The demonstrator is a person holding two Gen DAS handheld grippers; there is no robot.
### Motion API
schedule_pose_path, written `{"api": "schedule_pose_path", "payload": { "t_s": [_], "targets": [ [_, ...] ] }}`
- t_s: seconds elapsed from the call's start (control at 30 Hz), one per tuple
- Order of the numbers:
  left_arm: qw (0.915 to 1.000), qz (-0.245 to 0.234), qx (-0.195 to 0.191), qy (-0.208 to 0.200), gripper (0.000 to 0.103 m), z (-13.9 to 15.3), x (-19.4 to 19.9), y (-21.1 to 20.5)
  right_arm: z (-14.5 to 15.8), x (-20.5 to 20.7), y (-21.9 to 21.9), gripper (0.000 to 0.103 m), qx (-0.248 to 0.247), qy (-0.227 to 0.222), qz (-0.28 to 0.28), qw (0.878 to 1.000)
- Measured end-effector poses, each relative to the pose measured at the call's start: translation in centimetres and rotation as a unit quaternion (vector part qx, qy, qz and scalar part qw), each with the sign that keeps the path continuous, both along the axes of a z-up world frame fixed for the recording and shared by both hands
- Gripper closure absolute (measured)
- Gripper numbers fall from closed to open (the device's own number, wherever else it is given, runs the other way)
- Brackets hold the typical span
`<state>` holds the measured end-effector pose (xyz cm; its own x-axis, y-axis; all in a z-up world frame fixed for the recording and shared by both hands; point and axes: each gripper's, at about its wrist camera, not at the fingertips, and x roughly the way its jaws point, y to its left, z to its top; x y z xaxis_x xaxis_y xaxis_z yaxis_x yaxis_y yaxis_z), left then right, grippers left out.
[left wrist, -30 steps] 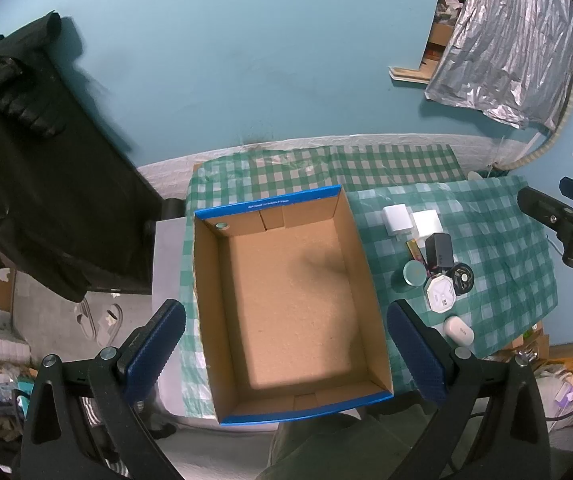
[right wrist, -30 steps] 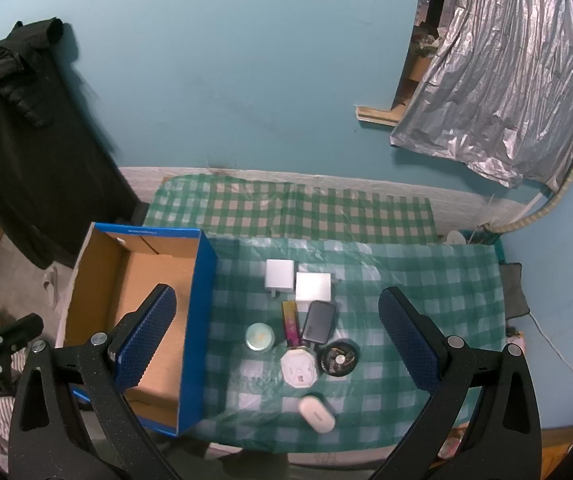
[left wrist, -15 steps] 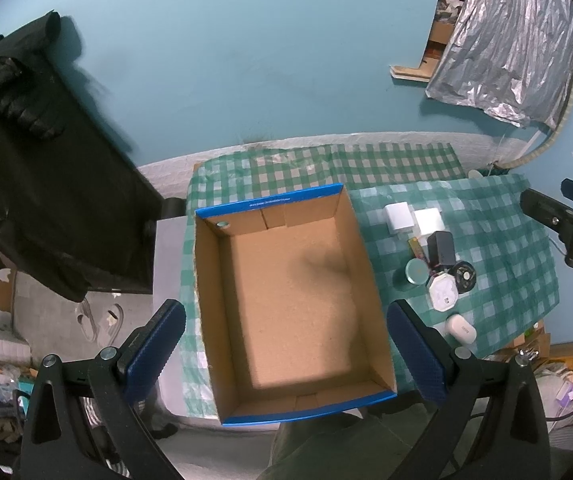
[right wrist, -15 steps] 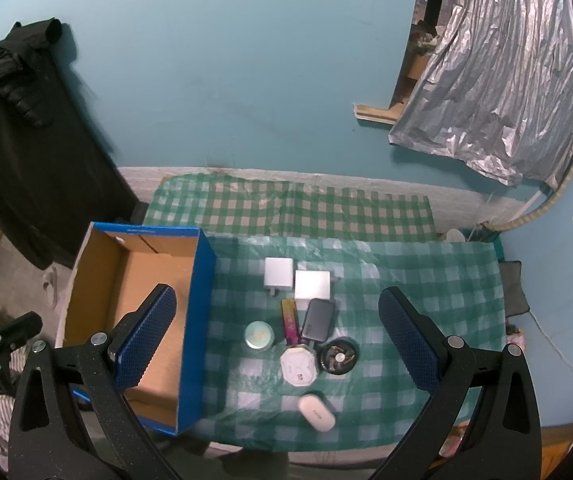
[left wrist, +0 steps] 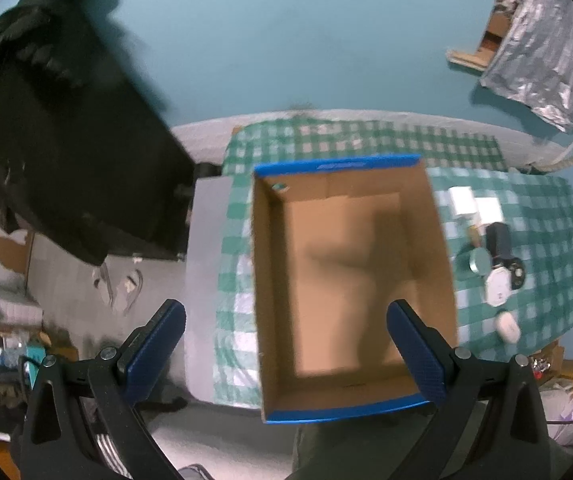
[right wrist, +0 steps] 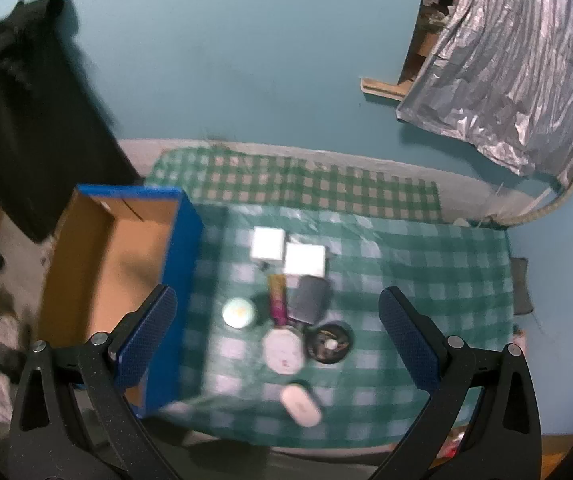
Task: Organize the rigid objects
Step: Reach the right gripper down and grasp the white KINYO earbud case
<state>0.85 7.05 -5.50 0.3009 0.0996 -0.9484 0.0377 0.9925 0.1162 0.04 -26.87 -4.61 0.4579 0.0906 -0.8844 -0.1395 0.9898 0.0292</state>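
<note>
On the left half of the green checked tablecloth (right wrist: 426,264) sits the blue-rimmed cardboard box (left wrist: 350,280), with nothing visible inside. To its right we find the cluster of rigid objects, all lying on the cloth and none yet boxed: two white cubes (right wrist: 268,243) side by side at the far end, a dark rectangular case (right wrist: 308,298), a pink-and-yellow tube (right wrist: 277,298), a round pale-green tin (right wrist: 238,312), a white octagonal case (right wrist: 283,350), a black round dish (right wrist: 330,344) and, nearest, a white oval case (right wrist: 300,403).

We hold the left gripper (left wrist: 286,354) high above the box, tongs spread wide, gripping nothing. We hold the right gripper (right wrist: 276,342) above the object cluster, tongs likewise spread wide and holding nothing.

Change since half a second ago: both views have shifted and are now motion-blurred. In the left view the box has slid toward the right of frame; in the right view the cluster now lies squarely between the fingers and somewhat larger. We judge that the right gripper has begun its approach to the cluster, while the left gripper swings toward the left of the scene.

Consequence for the task: no object has been transferred. We expect the first pick to fall to the right gripper; the items lie tightly packed, several touching, so the outlying white oval case offers the clearest grasp.
</note>
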Motion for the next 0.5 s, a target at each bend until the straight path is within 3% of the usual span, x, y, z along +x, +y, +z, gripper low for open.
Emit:
{"api": "schedule_pose_path", "payload": {
  "t_s": [0.23, 0.5],
  "targets": [
    [0.9988, 0.021, 0.012, 0.044, 0.001, -3.7, 0.1, 2.6, -4.0, -1.2, -0.8, 0.001, -0.004, 0.024, 0.034, 0.999],
    [0.9960, 0.036, 0.008, 0.082, 0.001, -7.3, -0.2, 4.3, -10.0, -2.7, -1.7, 0.002, 0.009, 0.086, 0.046, 0.995]
  ]
}}
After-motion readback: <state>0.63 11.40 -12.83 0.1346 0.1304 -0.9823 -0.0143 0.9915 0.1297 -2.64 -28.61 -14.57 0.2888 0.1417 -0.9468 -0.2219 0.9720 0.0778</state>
